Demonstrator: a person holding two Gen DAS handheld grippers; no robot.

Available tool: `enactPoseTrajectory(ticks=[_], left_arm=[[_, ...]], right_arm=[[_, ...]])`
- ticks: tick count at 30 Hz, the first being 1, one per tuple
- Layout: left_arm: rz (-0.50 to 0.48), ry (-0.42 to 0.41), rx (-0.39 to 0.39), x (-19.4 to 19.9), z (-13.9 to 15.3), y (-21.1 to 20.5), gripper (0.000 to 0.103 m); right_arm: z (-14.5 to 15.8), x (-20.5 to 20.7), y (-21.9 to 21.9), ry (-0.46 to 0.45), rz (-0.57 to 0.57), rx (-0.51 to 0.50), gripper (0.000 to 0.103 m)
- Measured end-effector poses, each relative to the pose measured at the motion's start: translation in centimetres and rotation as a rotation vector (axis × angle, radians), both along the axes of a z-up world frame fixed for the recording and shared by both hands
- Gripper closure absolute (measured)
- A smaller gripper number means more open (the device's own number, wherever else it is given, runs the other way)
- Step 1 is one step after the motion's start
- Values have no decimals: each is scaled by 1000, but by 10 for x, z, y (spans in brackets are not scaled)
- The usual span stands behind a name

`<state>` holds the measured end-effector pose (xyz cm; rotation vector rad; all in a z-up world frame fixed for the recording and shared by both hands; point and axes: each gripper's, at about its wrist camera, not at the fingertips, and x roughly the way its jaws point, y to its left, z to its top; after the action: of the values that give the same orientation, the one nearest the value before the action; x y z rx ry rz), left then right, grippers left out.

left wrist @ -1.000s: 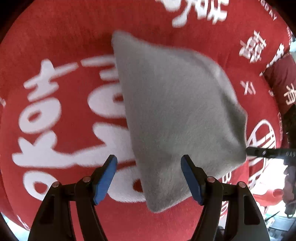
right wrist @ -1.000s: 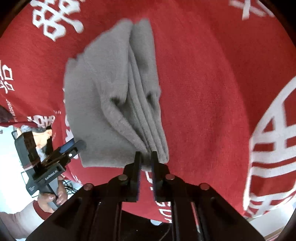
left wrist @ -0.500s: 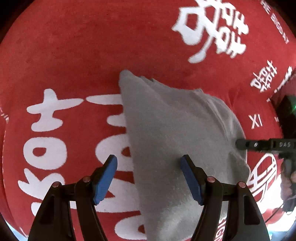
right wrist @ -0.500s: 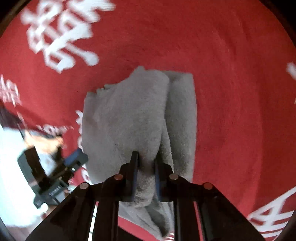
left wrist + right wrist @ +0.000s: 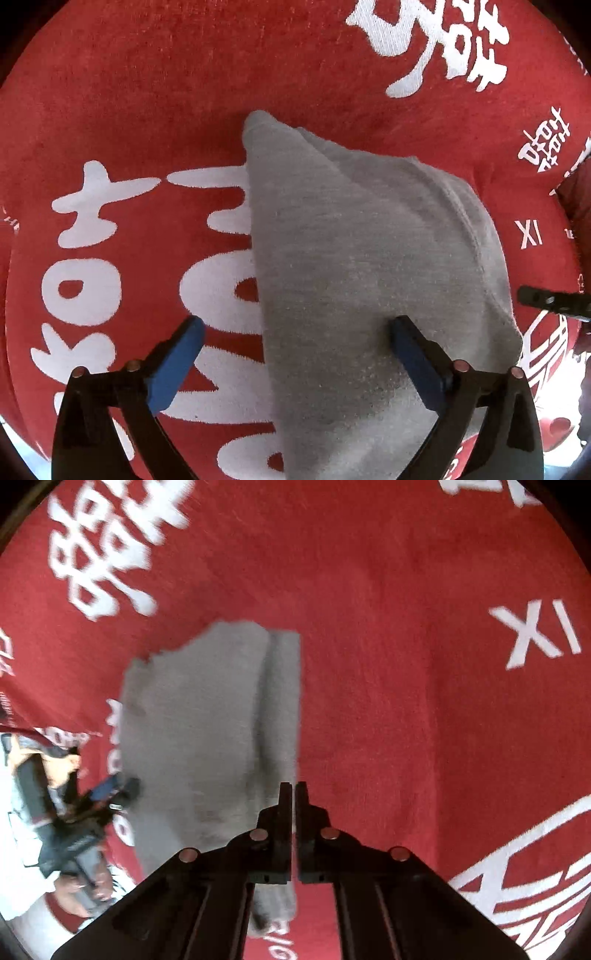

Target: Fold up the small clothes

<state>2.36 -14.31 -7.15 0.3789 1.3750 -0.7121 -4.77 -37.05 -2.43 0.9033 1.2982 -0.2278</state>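
Grey cloth (image 5: 362, 280) runs off bottom edge in left wrist view, its near end hidden. Right wrist view motion-blurred; left gripper (image 5: 110, 794) and holding hand (image 5: 88, 882) smeared. White lettering (image 5: 110, 550) unreadable, cut at edges.

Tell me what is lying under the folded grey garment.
The grey garment lies on a red cloth printed with white characters. Some characters run under its left edge and are cut off there. Whatever else lies beneath the garment is covered.
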Motion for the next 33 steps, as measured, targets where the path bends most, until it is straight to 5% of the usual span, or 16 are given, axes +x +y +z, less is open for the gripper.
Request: enactPoseTrajectory(ticks=[1,2,4,8,11,12,16,22,33], left_arm=[[2,7,3,0,0,0,2],[3,10,6,0,0,0,2],[1,-1,16,0,5,0,2],[15,-54,-14,8,23,2,2],[3,-31,65,10,5,-3,2],[7,-9,65,11,2,-2,2],[14,-6,57,10,6,-1,2],[13,-3,64,10,5,-4,2],[1,10,62,13,5,-3,2]], right_arm=[[3,2,1,-18,-3,20,85],[5,9,2,-40,-8,39,61],[3,21,4,-41,-2,31,40],[13,55,18,-76,104,-66,57],[-16,65,38,133,265,-236,56],[-31,61,42,179,296,-225,56],[-20,35,26,136,172,-155,54],[0,10,18,109,149,-136,51],[-2,10,11,60,134,-89,36]])
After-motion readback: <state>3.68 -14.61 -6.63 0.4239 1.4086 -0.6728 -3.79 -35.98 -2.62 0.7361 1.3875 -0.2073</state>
